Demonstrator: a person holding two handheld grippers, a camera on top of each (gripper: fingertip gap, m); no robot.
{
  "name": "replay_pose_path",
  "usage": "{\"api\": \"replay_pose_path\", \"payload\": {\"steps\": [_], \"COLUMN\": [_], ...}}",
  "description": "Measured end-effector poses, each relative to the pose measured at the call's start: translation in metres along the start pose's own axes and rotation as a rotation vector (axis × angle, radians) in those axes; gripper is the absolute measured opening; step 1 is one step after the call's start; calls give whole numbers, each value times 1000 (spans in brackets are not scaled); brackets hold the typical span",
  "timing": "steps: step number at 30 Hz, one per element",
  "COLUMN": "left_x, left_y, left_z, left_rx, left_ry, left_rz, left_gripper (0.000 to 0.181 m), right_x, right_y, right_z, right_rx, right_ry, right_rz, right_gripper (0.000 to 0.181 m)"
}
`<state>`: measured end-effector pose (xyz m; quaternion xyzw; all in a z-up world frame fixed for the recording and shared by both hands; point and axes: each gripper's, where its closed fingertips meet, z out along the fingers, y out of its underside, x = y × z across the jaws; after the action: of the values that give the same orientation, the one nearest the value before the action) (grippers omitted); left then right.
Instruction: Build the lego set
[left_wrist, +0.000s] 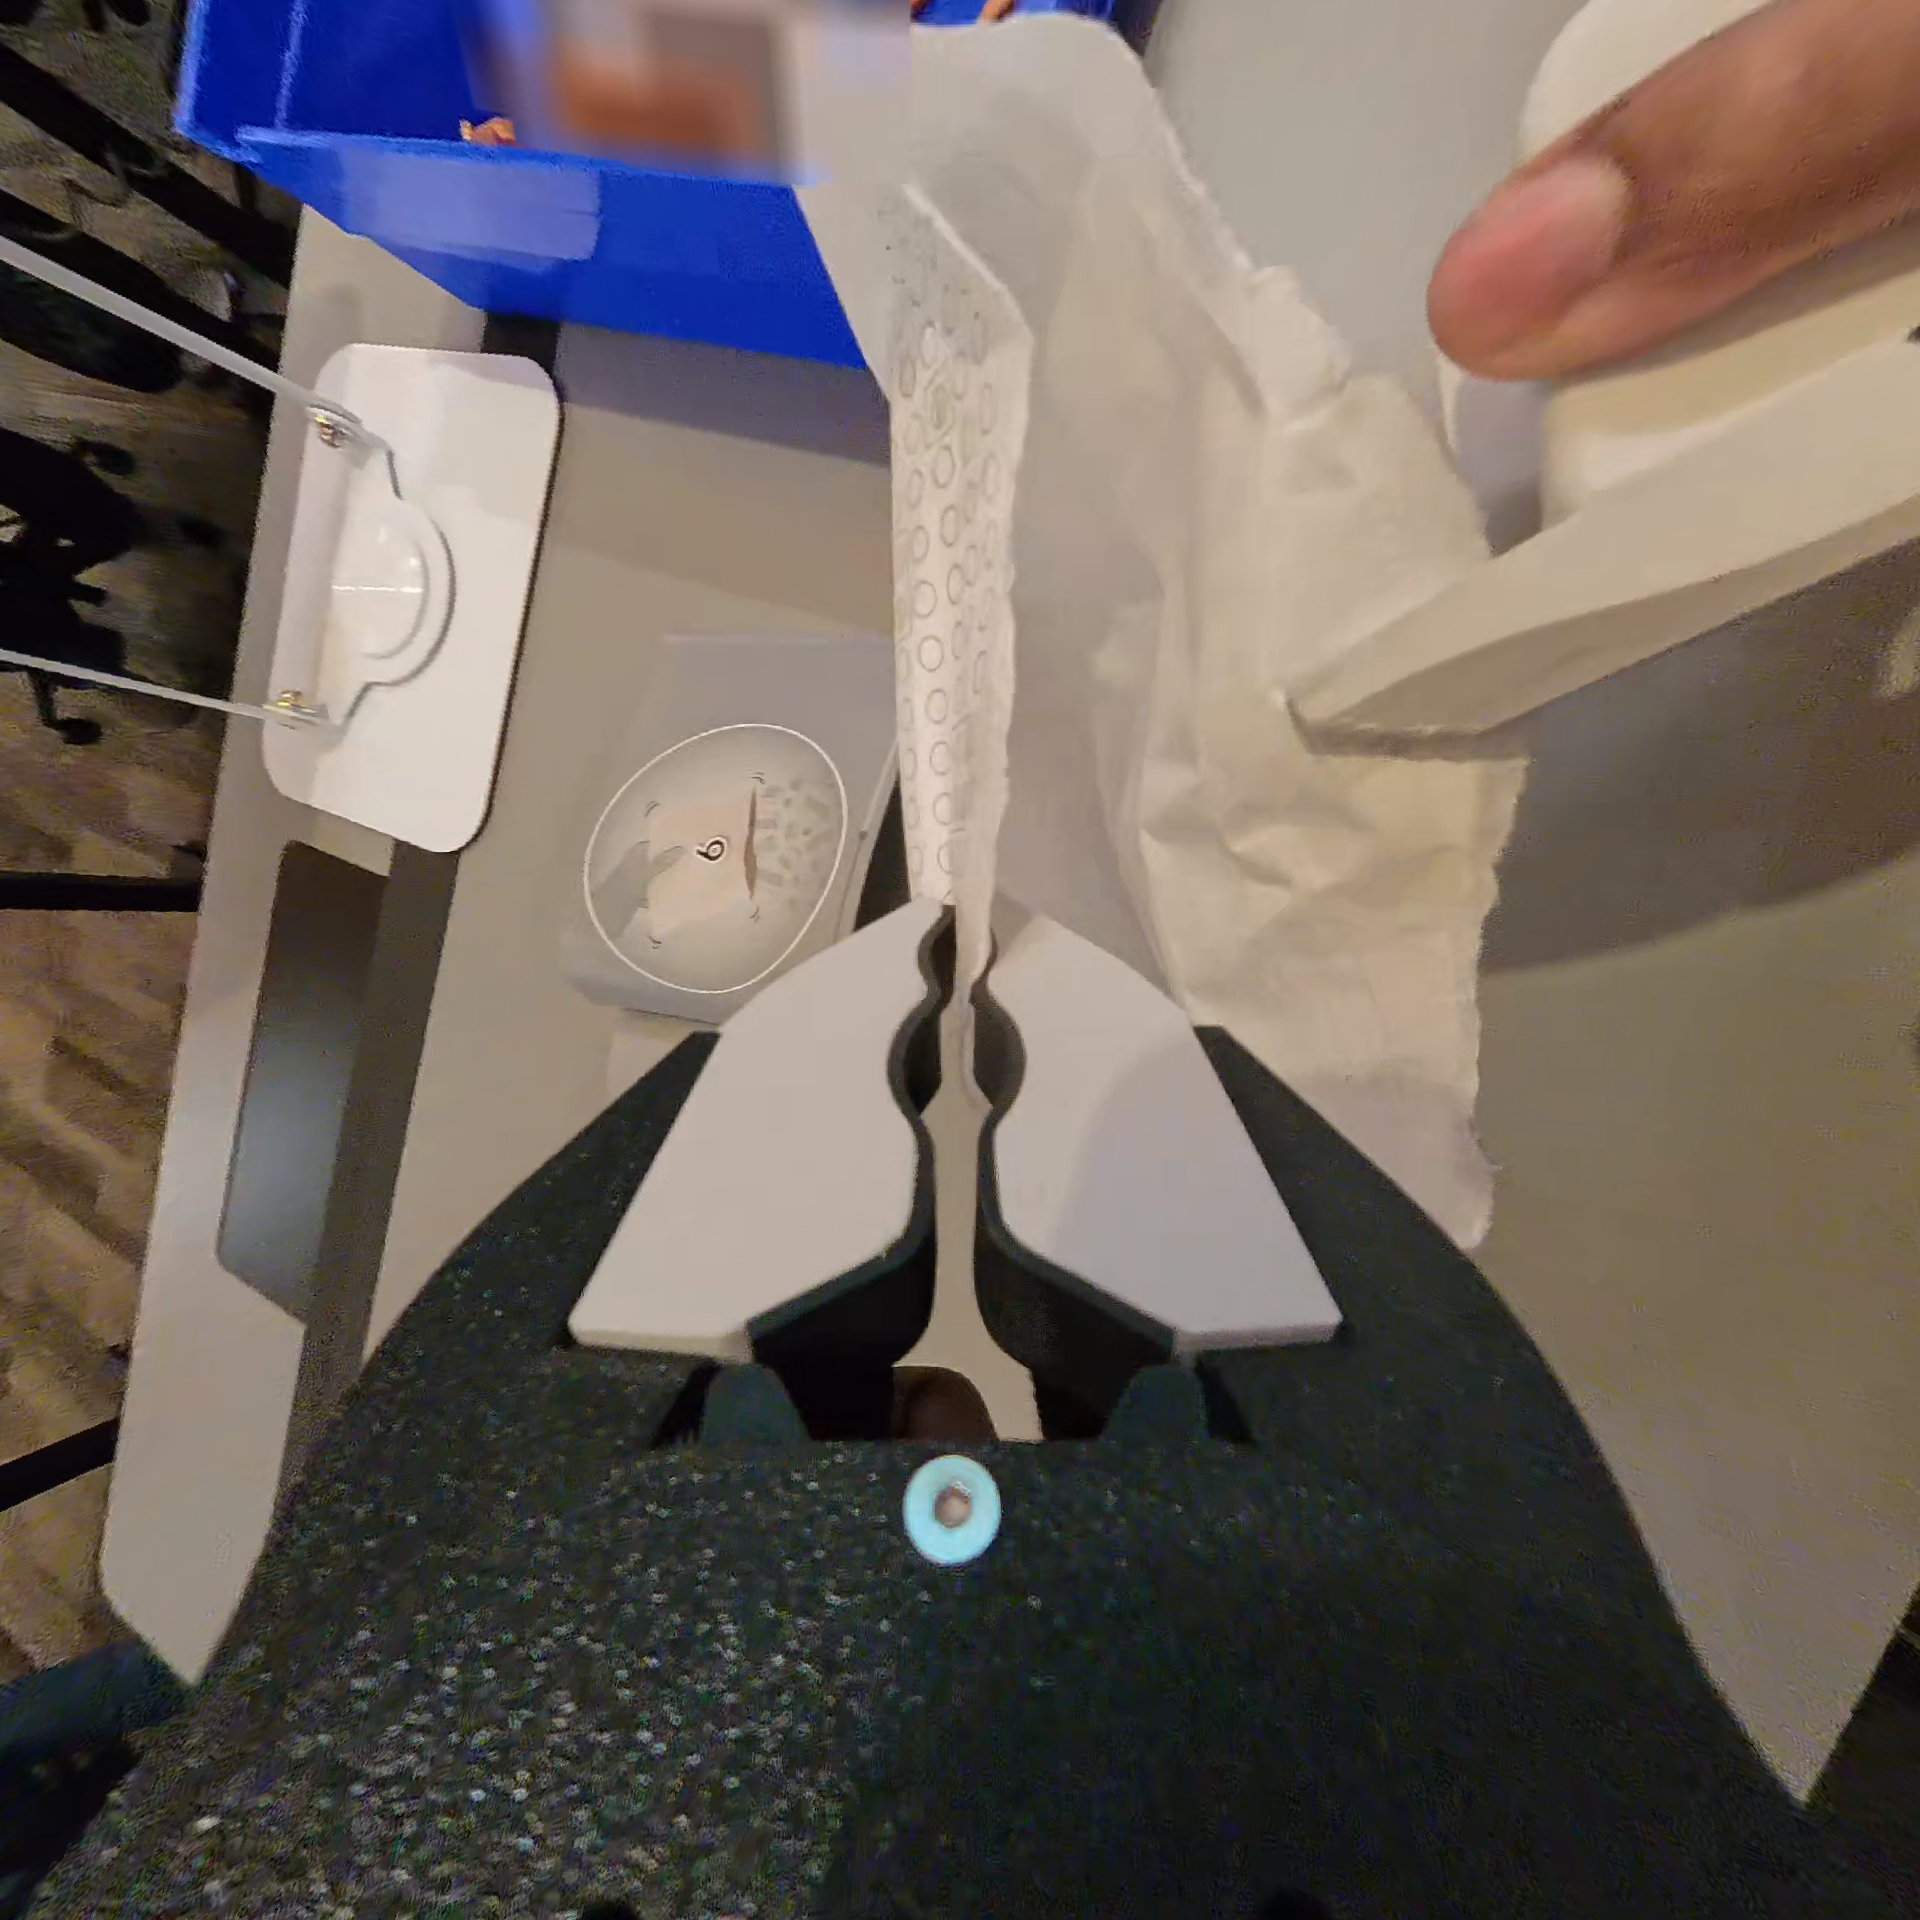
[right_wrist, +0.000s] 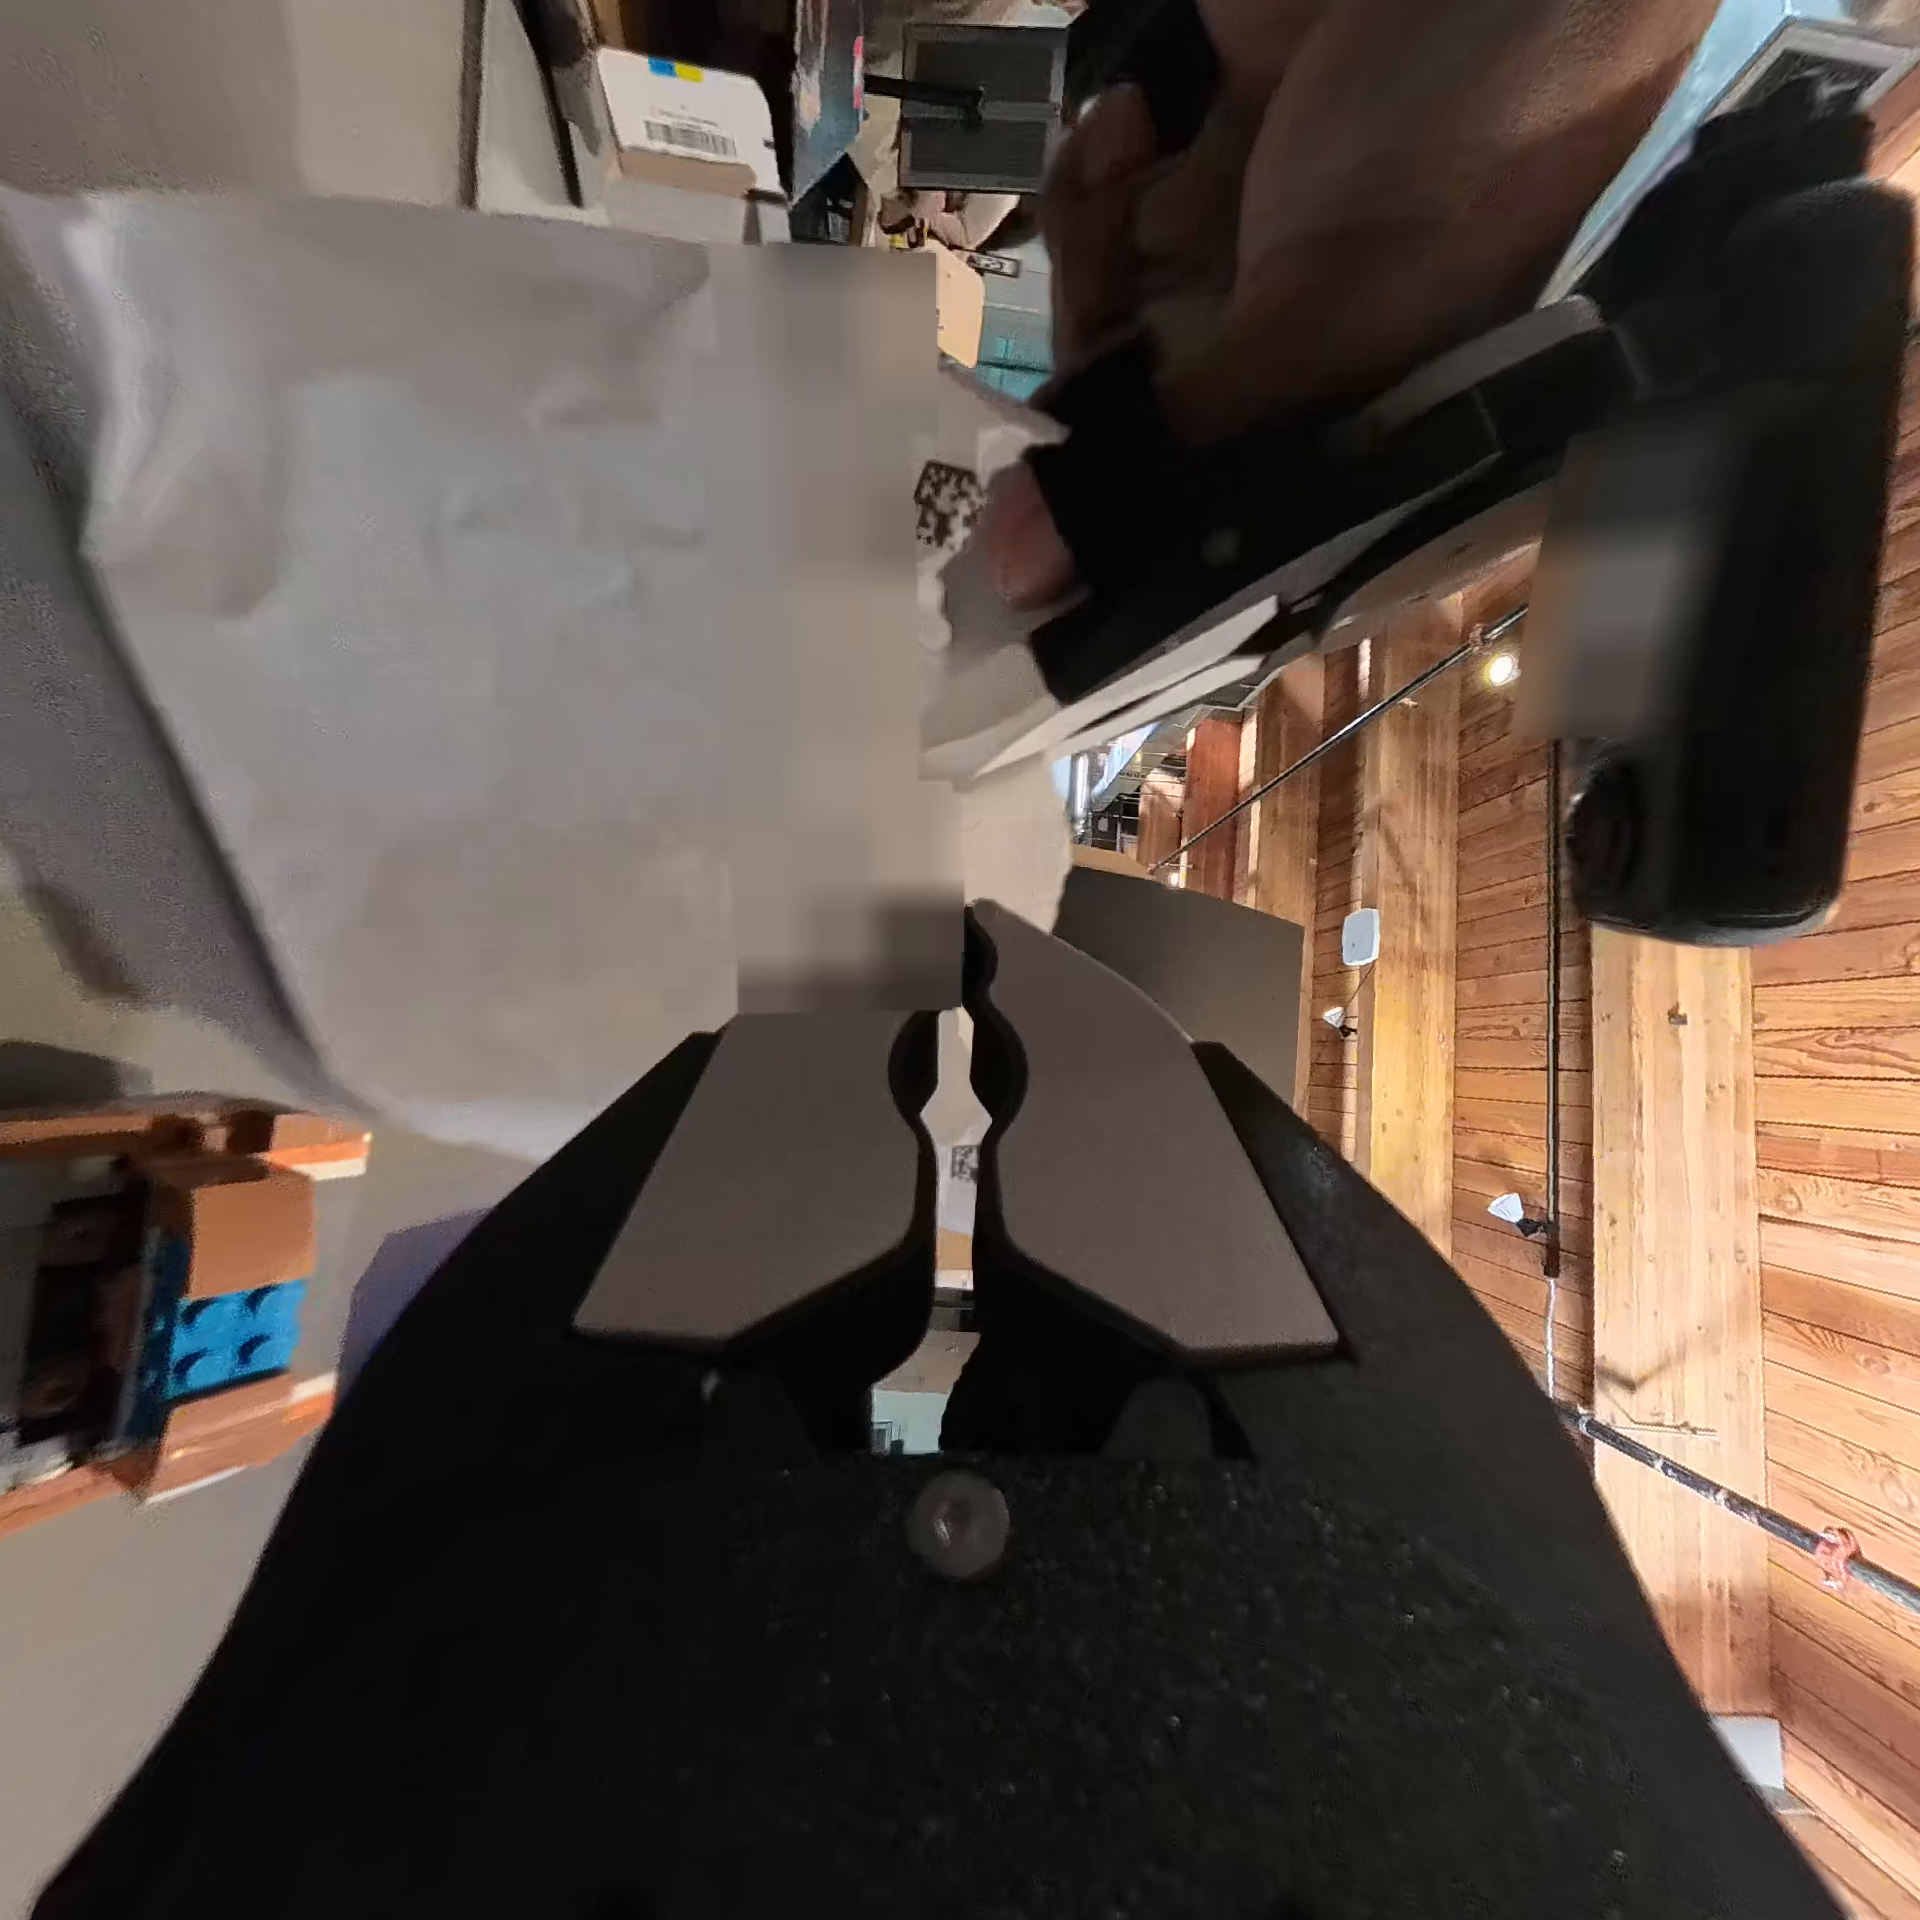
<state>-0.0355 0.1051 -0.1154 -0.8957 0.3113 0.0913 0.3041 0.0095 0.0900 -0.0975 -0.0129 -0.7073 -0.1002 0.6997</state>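
left tongs (left_wrist: 961, 951) clamped on edge of crumpled white paper parts bag (left_wrist: 1195, 623); right tongs (right_wrist: 956, 997) pinching same bag beside them. bag held above grey bench (left_wrist: 665, 540). judgement: pull apart steadily, keeping opening over bench so pieces don't scatter.

Left wrist view bright, even, soft indoor light; crumpled white paper bag (left_wrist: 1278, 727) near overexposed, detail washed out. Fingertip of person's hand (left_wrist: 1621, 239) at top right blurred. Strong wide-angle bending at edges. Right wrist view dimmer, warm; small ceiling spotlight (right_wrist: 1499, 668) glares against brown wooden plank wall (right_wrist: 1714, 1143); brown-and-blue brick model (right_wrist: 177, 1309) smeared, out of focus
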Motion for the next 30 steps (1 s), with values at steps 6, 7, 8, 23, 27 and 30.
{"api": "replay_pose_path", "payload": {"steps": [6, 7, 8, 23, 27, 30], "left_x": [-21, -23, -25, -32, -31, -31], "left_y": [-12, -13, -16, -22, -16, -14], "left_z": [-30, -34, -38, -81, -82, -79], "left_rx": [-10, -12, -4, 269, 285, 271], "left_ry": [-233, -253, -273, -517, -550, -557], "left_rz": [92, 104, 111, 306, 354, 370], "left_gripper": [0, 0, 0, 0, 0, 0], "right_x": [-7, -8, -8, -1, -3, -4], "right_y": [-5, -6, -8, -44, -48, -47], "right_z": [-16, -18, -20, -20, -18, -17], "right_rx": [-14, -13, -15, -19, -14, -15], "right_ry": [-122, -144, -165, -184, -190, -193], "right_rz": [15, 24, 32, -43, -47, -44], "right_gripper": [0, 0, 0, 0, 0, 0]}}
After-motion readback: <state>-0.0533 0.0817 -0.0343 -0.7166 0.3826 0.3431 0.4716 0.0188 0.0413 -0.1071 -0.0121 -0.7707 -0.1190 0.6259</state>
